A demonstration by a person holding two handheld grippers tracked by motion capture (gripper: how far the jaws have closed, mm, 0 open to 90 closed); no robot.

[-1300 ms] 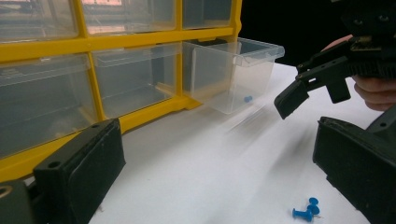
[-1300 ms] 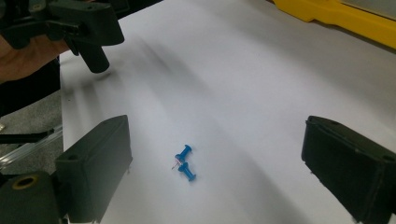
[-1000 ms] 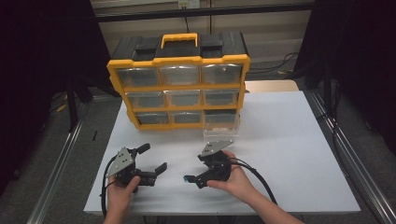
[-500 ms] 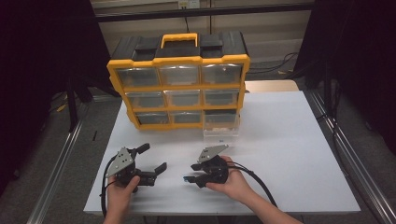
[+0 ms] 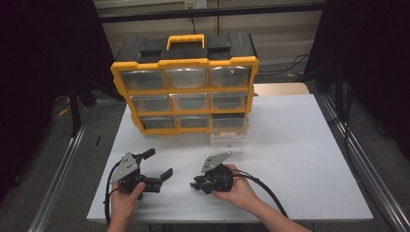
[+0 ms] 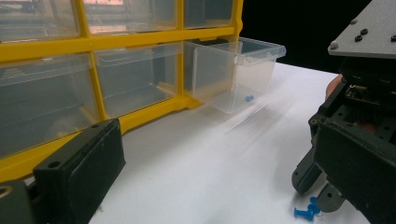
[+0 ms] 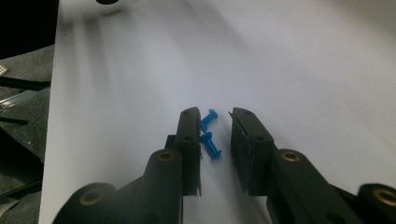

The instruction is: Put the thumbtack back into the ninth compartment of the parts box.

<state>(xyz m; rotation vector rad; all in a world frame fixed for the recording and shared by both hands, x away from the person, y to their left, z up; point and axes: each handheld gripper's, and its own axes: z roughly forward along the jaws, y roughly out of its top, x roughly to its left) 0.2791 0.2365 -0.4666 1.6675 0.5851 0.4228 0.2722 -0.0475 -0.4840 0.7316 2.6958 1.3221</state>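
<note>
Right hand-held gripper [image 7: 215,135], near the front edge of the bench [image 5: 309,159] and well in front of the yellow organiser [image 5: 186,92]: jaws narrowed to a small gap and just been closing, pads not yet pressing on anything. Two blue pins [image 7: 208,133] lie on the bench between the jaws; one touches or passes just under the left pad, the other lies in the gap beside it, apart from the right pad. In the left gripper view the same pins [image 6: 307,211] lie at the tips of the right hand-held gripper [image 6: 322,191].

Left hand-held gripper [image 5: 157,166], to the left of the right one [image 5: 198,182] and equally far in front of the organiser: jaws spread wide, released, holding nothing; one pad [image 6: 79,172] fills the near corner of its own view.

Drawer [image 5: 229,129], clear, pulled out of the organiser's bottom-right slot and resting on the bench; one further blue pin [image 6: 249,99] lies inside it [image 6: 236,74].

Compared with the frame a second earlier: the right jaws stood wide apart and now nearly meet around the pins; the right hand has barely shifted. The left hand, its open hand-held gripper, the organiser and the drawer are unchanged.
</note>
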